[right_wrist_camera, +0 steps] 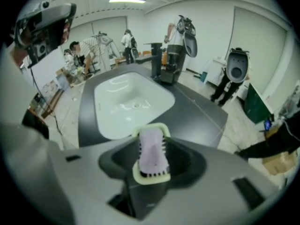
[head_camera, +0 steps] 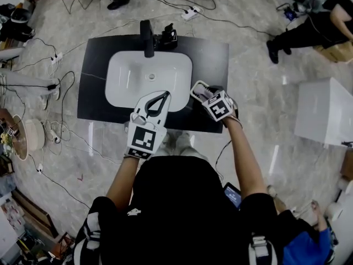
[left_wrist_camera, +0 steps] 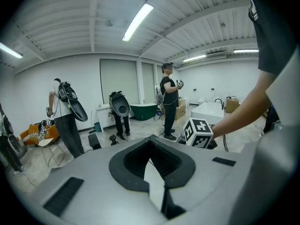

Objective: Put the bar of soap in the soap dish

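Note:
My right gripper [head_camera: 205, 93] [right_wrist_camera: 151, 159] is shut on a cream ribbed soap dish [head_camera: 199, 89] [right_wrist_camera: 150, 177], held just above the front right of the dark counter [head_camera: 210, 54]. A pale pink bar of soap [right_wrist_camera: 151, 153] lies in that dish between the jaws. My left gripper [head_camera: 164, 95] [left_wrist_camera: 151, 154] is shut with nothing in it, above the front rim of the white basin [head_camera: 129, 77]. In the left gripper view it points out into the room, and the right gripper's marker cube [left_wrist_camera: 198, 132] shows beside it.
A black faucet [head_camera: 146, 37] [right_wrist_camera: 157, 59] and a small black device [head_camera: 167, 37] stand behind the basin [right_wrist_camera: 125, 101]. Cables and a power strip [head_camera: 191, 12] lie on the floor. A white box [head_camera: 325, 109] stands to the right. Several people stand around.

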Motion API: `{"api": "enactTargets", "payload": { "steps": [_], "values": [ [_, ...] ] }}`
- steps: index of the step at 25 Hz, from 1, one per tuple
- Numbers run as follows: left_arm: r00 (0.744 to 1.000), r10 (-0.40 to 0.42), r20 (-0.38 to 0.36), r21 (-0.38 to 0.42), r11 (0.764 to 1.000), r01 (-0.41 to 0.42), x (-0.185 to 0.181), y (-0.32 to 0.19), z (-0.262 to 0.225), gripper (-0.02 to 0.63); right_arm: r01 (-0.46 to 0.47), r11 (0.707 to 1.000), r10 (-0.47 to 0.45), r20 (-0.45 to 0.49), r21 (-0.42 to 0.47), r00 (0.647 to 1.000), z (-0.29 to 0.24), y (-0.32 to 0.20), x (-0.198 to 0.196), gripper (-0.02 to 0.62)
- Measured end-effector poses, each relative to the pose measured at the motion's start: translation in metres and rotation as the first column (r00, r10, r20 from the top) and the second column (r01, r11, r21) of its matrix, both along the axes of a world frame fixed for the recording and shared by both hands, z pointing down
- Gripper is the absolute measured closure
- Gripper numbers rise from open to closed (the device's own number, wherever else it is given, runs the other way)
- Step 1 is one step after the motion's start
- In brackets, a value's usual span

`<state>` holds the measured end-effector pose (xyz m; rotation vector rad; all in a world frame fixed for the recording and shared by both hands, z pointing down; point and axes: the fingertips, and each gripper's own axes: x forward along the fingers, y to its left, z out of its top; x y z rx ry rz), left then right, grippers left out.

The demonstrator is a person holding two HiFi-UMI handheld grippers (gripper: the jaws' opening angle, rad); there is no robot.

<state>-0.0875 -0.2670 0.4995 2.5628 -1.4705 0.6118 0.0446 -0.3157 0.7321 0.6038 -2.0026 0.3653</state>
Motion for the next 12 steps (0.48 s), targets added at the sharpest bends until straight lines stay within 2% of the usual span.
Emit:
{"api": "enactTargets", "payload": {
  "steps": [6, 12],
  "values": [
    [0.999, 0.036, 0.0, 0.043, 0.998, -0.036, 0.009, -0.001, -0.017, 0.581, -0.117, 0.989, 0.11, 0.076, 0.088, 0.991, -0.051, -0.007, 0.007, 0.502],
    [0.997, 0.076, 0.01, 0.097, 0.992, -0.076, 0.015, 0.0, -0.038, 0.581, -0.223, 0.961, 0.193, 0.183, 0.161, 0.964, -0.109, -0.004, 0.015, 0.541]
  ]
}}
